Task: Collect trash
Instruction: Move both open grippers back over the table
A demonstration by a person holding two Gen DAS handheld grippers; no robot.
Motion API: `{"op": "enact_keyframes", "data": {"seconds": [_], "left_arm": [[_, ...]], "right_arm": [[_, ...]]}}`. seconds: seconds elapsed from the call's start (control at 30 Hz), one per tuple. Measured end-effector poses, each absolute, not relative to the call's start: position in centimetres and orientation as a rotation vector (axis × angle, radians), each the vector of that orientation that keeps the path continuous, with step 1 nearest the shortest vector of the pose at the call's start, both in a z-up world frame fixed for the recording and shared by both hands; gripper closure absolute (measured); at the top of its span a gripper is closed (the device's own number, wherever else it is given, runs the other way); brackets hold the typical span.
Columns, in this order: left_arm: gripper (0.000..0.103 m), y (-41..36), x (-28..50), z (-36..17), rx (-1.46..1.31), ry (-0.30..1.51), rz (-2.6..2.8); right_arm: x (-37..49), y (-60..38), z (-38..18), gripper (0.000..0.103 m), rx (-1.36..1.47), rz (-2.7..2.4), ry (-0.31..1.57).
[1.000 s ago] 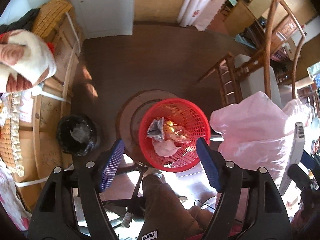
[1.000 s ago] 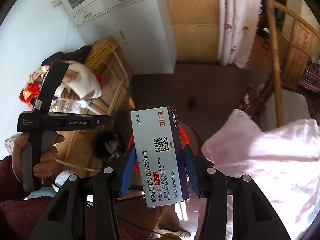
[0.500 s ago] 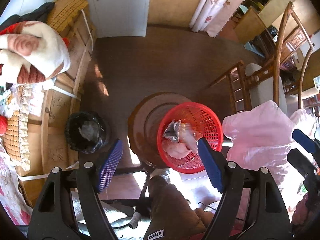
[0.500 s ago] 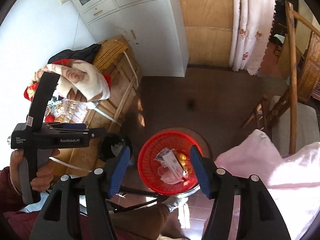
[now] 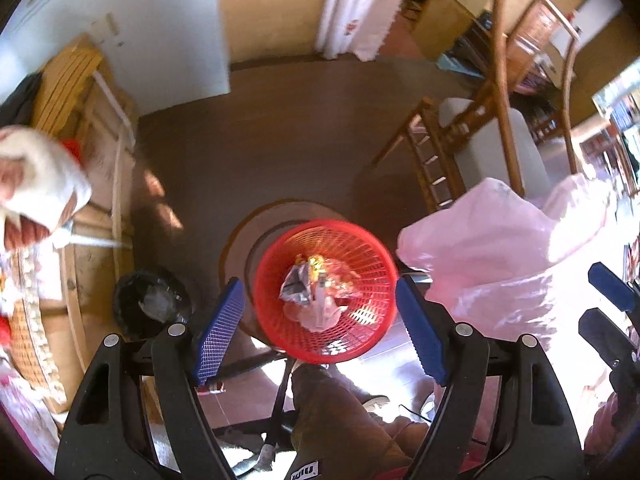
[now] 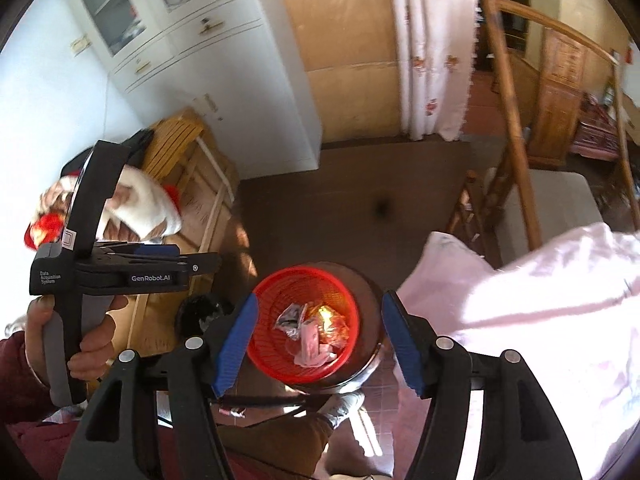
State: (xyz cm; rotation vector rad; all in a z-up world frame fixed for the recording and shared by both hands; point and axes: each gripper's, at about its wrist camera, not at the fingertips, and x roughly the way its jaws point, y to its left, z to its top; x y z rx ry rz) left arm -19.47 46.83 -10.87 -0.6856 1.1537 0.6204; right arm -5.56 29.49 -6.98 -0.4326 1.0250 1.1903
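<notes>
**Both grippers hanging empty over the red basket**

Left wrist: the left gripper (image 5: 320,326) is hanging wide apart, gripping nothing, above the red basket (image 5: 362,248) holding crumpled trash (image 5: 316,292).

Right wrist: the right gripper (image 6: 318,338) is gaping, empty, over the same basket, beside a pink bag (image 6: 532,300).

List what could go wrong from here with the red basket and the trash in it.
1. The red basket sits on a small round stool, near its edge in the left wrist view; a knock from either hand-held gripper might tip it.
2. The wrappers lie loose in open mesh, so small bits may slip through.
3. The pink bag bulges right beside the basket and could brush or push it.
</notes>
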Motion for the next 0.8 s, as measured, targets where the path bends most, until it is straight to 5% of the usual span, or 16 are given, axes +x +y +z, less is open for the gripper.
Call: {"op": "enact_keyframes", "data": {"seconds": [0.8], "left_arm": [[0.024,34.4,-2.7,-8.4,-0.285,1.194,0.154]], "right_arm": [[0.4,12.8,-5.9,0.032,-0.097,0.709,0.967]]}}
